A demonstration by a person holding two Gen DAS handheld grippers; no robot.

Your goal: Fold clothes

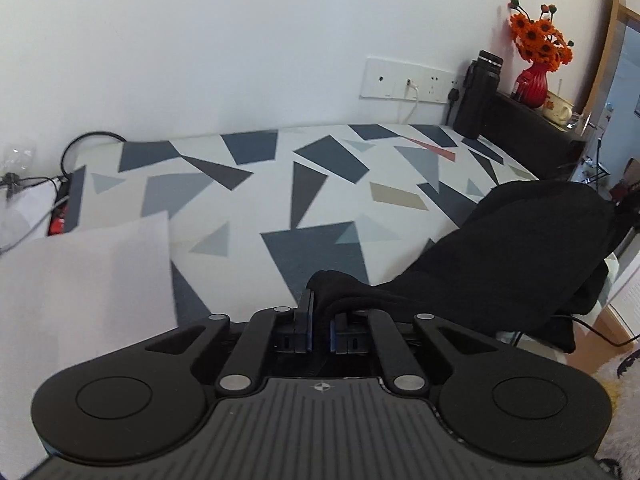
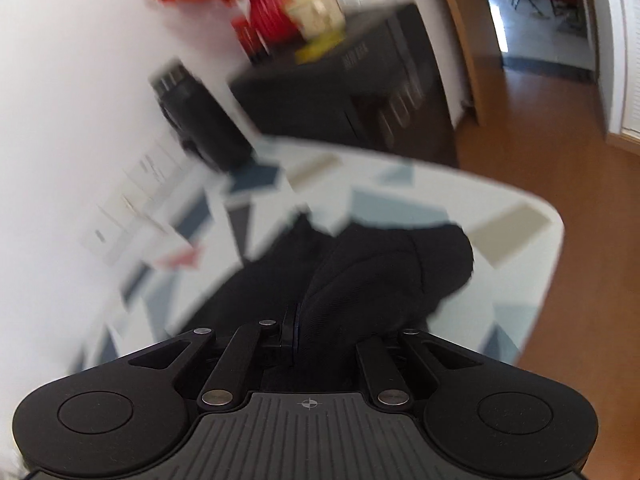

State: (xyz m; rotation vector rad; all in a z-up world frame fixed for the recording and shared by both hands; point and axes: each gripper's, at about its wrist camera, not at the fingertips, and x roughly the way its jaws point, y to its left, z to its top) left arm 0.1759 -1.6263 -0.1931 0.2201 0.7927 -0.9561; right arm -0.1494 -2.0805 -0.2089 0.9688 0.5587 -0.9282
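A black garment [image 1: 516, 248] hangs lifted over the table with the triangle-pattern cloth [image 1: 280, 184]. My left gripper [image 1: 320, 300] is shut on one edge of it; the cloth bunches between the blue pads. In the right wrist view, which is blurred by motion, the black garment [image 2: 372, 272] drapes over my right gripper [image 2: 320, 320]. Its fingers are closed on the fabric, which hides the right finger. The garment stretches between the two grippers above the table [image 2: 516, 216].
A folded white cloth [image 1: 88, 280] lies at the table's left. A black bottle [image 1: 478, 94] stands at the wall, next to a dark cabinet [image 1: 532, 136] with a red vase of orange flowers [image 1: 536, 52]. Cables lie at far left. Wooden floor [image 2: 560, 120] lies beyond the table's right edge.
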